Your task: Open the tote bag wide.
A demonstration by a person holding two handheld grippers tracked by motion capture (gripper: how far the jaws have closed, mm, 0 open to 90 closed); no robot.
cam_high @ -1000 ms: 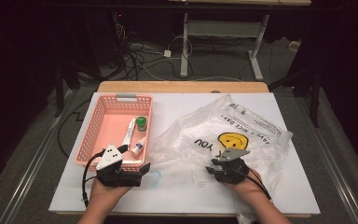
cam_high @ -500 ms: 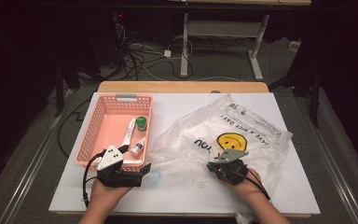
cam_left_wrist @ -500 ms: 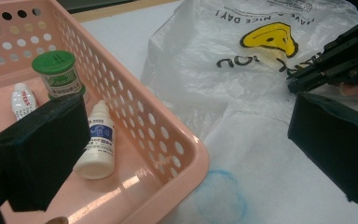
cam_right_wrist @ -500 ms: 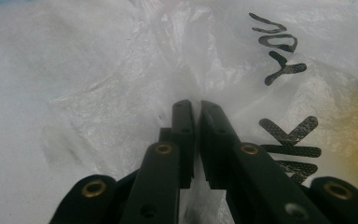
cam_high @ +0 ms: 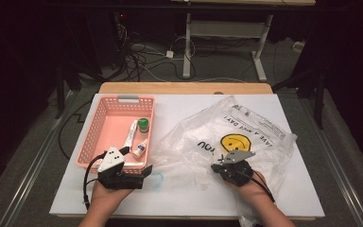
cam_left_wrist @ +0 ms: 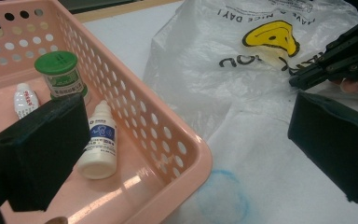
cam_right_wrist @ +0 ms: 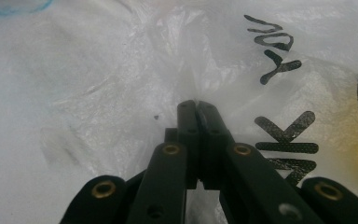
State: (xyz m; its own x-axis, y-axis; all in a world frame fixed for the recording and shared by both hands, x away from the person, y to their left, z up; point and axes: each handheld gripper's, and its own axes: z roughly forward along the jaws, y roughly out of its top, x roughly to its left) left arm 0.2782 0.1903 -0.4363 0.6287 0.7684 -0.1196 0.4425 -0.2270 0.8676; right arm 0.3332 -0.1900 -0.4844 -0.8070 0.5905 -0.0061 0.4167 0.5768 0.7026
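Right tool (cam_right_wrist: 196, 103) is clenched on a fold of the thin, limp, slippery bag (cam_high: 246, 137), which spreads ahead of it on the bench; left tool (cam_high: 144, 171) gapes, released, beside the basket (cam_high: 90, 142); best gripped at bunched edges

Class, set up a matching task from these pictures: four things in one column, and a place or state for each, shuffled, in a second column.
1. right gripper
2. left gripper
3. green-capped jar
4. blue ring mark

A. upright inside the pink basket
B. jaws wide apart
C. drawn on the white table
D. shut on the plastic bag

Pairs: 1-D, 2-B, 3-A, 4-C
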